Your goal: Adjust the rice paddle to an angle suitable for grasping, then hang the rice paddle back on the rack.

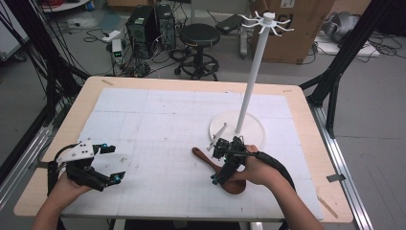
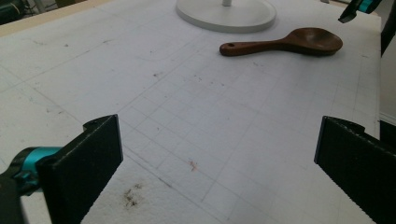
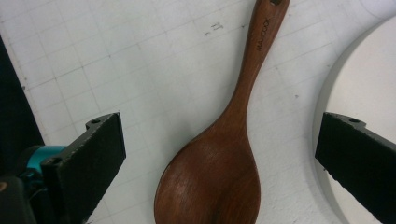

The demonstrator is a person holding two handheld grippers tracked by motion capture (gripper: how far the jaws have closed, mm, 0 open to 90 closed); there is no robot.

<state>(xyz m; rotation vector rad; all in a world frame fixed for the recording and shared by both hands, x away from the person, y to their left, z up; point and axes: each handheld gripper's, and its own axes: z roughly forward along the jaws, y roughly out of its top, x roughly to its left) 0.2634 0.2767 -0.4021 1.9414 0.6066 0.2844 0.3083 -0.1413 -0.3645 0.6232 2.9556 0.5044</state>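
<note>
A dark wooden spoon [image 1: 205, 159] lies flat on the white gridded mat [image 1: 158, 124], handle toward the far left, bowl toward the near edge. My right gripper [image 1: 214, 168] hovers over it, pointing down. In the right gripper view the jaws [image 3: 219, 154] stand wide open on either side of the spoon's bowl [image 3: 215, 177], with the pads clear of it. My left gripper [image 1: 113, 163] rests at the near left of the mat, open and empty [image 2: 219, 168]; the spoon [image 2: 285, 44] shows far ahead of it.
A white rack with a tall pole [image 1: 249, 81] and hooked top stands on a round base [image 1: 249, 136] just beyond the spoon, also seen as a base [image 2: 226, 16] and a rim [image 3: 364, 84]. A stool, computers and a cardboard box sit behind the table.
</note>
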